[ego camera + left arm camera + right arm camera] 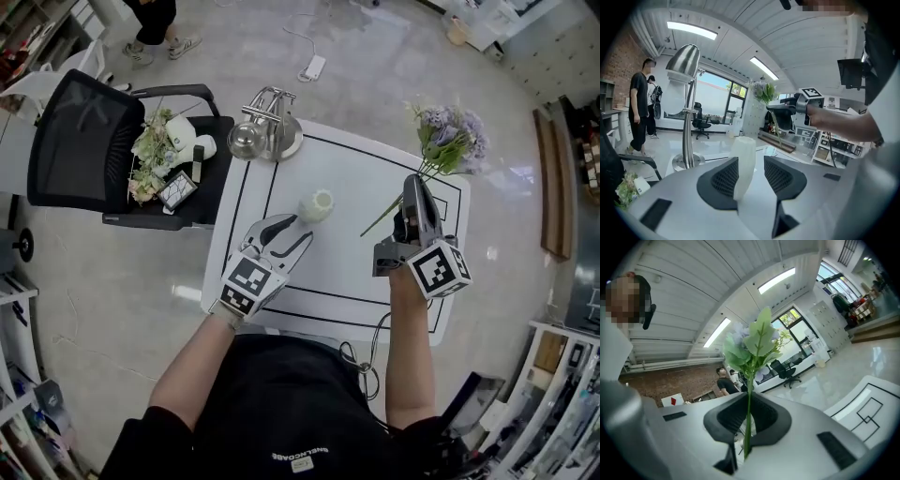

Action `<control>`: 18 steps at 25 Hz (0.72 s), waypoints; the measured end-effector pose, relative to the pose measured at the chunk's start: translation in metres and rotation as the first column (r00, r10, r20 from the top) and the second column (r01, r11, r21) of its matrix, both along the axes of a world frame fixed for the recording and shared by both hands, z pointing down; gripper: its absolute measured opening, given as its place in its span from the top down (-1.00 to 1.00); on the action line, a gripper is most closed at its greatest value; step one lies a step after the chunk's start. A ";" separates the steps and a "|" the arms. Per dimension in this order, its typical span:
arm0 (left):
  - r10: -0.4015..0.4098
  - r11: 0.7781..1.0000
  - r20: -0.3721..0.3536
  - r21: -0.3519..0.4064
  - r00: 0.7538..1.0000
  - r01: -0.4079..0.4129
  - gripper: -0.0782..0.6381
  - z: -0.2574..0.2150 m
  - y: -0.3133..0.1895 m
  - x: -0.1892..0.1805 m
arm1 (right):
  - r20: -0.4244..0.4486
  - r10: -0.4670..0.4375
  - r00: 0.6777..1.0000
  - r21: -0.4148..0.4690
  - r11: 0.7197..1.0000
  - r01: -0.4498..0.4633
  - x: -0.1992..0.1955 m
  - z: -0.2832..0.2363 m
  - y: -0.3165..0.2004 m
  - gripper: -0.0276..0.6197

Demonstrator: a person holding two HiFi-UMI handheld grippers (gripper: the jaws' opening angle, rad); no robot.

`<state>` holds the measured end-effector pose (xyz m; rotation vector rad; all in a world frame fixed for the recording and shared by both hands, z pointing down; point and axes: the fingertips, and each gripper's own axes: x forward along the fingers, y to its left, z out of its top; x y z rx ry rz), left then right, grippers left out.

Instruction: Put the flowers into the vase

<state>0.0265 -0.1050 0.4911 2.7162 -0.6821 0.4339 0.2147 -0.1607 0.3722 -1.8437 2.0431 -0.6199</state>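
Observation:
A small white vase (pixel 316 205) stands upright on the white table (pixel 347 272). My left gripper (pixel 286 236) lies low just in front of it. In the left gripper view the vase (pixel 744 164) sits between the open jaws (pixel 751 176), close to the left pad, with a gap to the right pad. My right gripper (pixel 412 192) is raised over the table's right side, shut on the thin green stem (pixel 382 221) of a lilac flower bunch (pixel 453 138). In the right gripper view the stem (pixel 748 427) is pinched between the pads and the leaves and blooms (pixel 757 341) rise above.
A metal desk lamp (pixel 269 127) stands at the table's far left corner, behind the vase. A black chair (pixel 89 141) to the left carries more flowers (pixel 150 155) and small items. Two people (pixel 640 108) stand in the distance. A power strip (pixel 314 67) lies on the floor.

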 end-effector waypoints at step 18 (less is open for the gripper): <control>0.107 0.992 0.011 0.065 0.994 -0.108 -0.05 0.011 -0.036 0.025 | -0.087 -0.174 0.981 0.217 0.958 0.189 -0.088 -0.062 -0.050 0.84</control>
